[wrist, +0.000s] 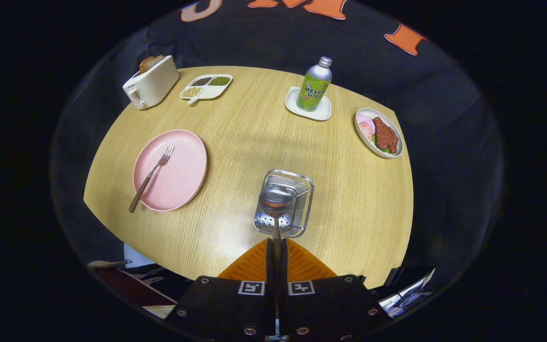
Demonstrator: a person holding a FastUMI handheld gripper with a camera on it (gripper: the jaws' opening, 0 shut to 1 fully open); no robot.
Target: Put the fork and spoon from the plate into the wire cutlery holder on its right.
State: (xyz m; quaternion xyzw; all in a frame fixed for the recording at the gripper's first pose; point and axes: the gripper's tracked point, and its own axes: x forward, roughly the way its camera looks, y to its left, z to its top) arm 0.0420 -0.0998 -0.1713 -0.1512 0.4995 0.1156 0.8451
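Spoon [277, 202] — shiny bowl up, handle clamped between the gripper's [277, 248] closed orange fingers — over the wire cutlery holder [302, 197]; fork [152, 175] on the pink plate [183, 178], left.

The steel spoon [277, 201] is clamped by its handle in the tongs [277, 242], bowl out above the wire holder [285, 203]. The brown-handled fork [152, 176] lies slantwise on the pink plate [171, 170], left of the holder, handle past the rim.
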